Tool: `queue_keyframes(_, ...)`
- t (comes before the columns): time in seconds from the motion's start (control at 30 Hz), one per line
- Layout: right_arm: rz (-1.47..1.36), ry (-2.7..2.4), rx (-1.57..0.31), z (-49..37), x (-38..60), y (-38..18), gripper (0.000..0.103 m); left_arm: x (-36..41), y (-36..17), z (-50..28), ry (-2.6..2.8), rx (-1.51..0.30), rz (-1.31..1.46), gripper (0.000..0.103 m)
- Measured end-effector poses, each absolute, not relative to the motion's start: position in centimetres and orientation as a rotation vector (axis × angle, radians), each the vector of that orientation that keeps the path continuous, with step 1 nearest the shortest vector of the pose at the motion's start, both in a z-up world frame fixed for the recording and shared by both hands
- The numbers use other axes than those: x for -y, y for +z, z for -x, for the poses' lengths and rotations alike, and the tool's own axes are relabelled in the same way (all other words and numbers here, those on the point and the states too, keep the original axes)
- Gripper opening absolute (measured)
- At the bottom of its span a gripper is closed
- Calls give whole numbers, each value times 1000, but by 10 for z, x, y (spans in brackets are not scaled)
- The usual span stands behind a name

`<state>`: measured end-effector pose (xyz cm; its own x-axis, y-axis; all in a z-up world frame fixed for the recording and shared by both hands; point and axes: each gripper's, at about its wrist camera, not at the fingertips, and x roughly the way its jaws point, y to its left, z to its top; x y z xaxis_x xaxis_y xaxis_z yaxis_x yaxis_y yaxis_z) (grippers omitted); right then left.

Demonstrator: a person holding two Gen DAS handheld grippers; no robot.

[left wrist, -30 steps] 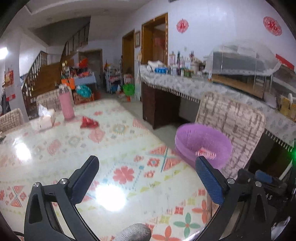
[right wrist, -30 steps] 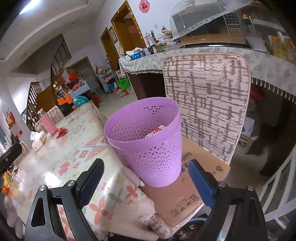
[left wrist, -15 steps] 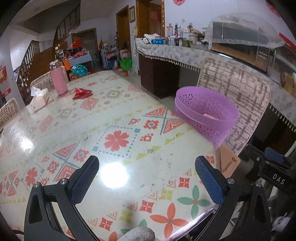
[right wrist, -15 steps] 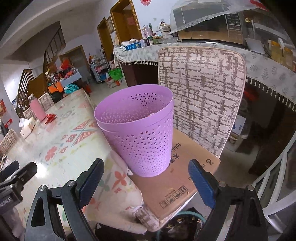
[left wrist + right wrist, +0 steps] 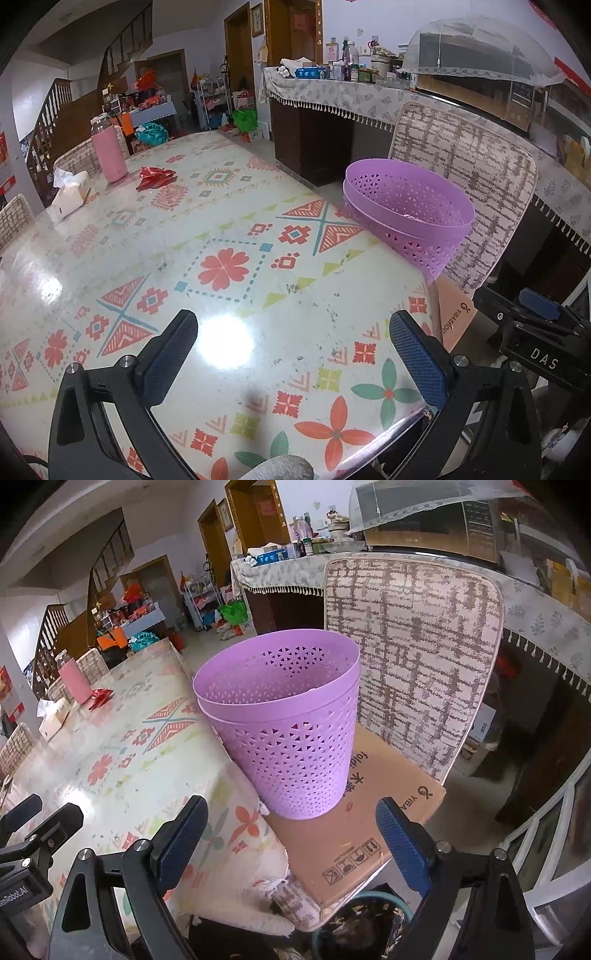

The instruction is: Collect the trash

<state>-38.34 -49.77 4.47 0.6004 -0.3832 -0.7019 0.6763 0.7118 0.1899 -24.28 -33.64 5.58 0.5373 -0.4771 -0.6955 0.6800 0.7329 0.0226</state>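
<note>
left wrist view: looking along the left gripper (image 5: 293,334) over a table (image 5: 258,314) covered with a patterned cloth.
left gripper state: fingers are standing wide apart, gripping nothing; the blue pads (image 5: 168,356) are hanging above the near end of the table.
trash: a crumpled red wrapper (image 5: 155,176) is lying on the far part of the table, just beside a pink bottle (image 5: 108,151).
tissue box (image 5: 70,192): sitting near the bottle, toward the left edge of the table.
basket: a purple perforated basket (image 5: 410,218) is standing past the right edge of the table, in front of a woven chair back (image 5: 469,177); something pale is showing inside it, too small to identify.
right gripper body (image 5: 535,339): showing at the right edge of this view, beside the table corner.

right wrist view: looking along the right gripper (image 5: 291,834) toward the basket (image 5: 284,731).
right gripper state: fingers are spread wide, gripping nothing; the basket is appearing between and beyond them, apart from both.
basket position: standing upright on a flat cardboard sheet (image 5: 354,812) that is lying on the chair seat; its side is sitting close against the hanging table cloth.
chair back (image 5: 410,650): rising just behind the basket.
red wrapper (image 5: 99,698): lying far up the table (image 5: 122,746), next to the pink bottle (image 5: 74,677).
</note>
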Motion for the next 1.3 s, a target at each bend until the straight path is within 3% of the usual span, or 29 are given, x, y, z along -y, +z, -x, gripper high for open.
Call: queue_keyframes(1.3,-505,-613,-698,381,502,32,95,350,44,242,-703,-787,-337,103)
